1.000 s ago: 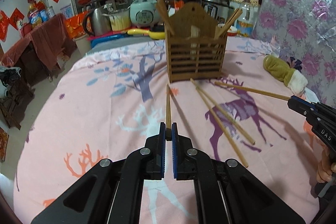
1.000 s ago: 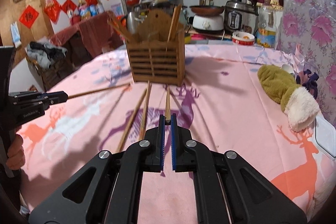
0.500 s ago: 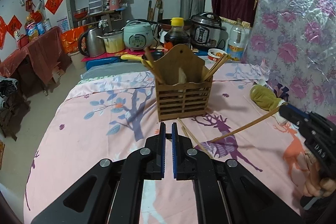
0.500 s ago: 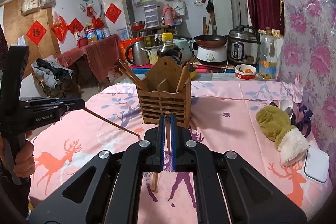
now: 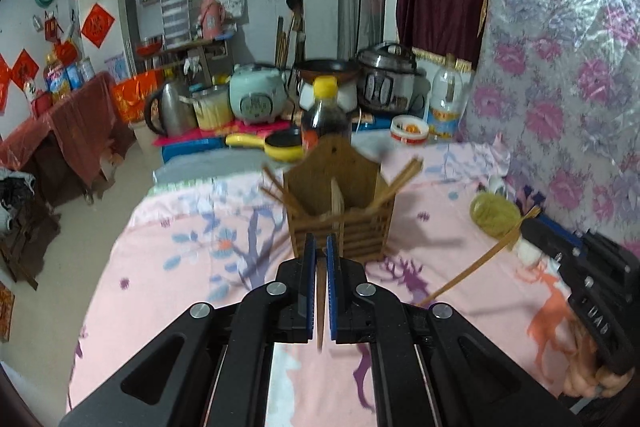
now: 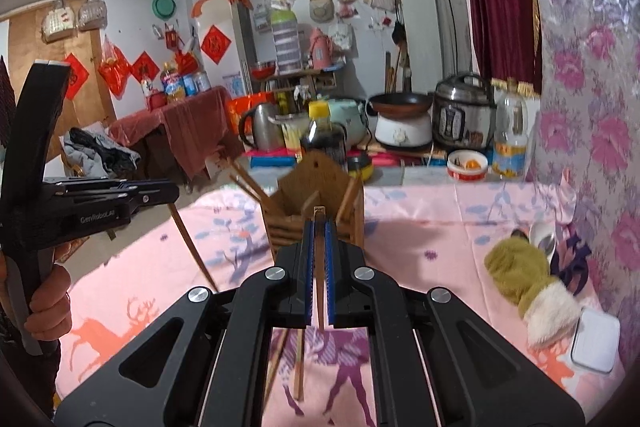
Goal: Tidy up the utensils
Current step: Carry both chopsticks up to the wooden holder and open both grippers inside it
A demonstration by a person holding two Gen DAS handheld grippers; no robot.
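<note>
The left gripper is clamped on a single chopstick, which runs back between its blue pads and hangs slanting down above the pink deer-print tablecloth. The right gripper is likewise closed on another chopstick, its top end poking out just past the fingertips. Both are held up off the table, right in front of the wooden utensil holder, which stands upright on the cloth with a few chopsticks already leaning out of its left and right corners. From the right wrist view, two loose chopsticks lie on the cloth beneath the right gripper.

Just behind the holder stands a dark sauce bottle with a yellow cap, and past it a yellow pan, a pale green rice cooker, a kettle and a steel pressure cooker crowd the counter. To the right on the table lies an olive-green stuffed toy with a white end, with a white lidded box near the table's edge beside it.
</note>
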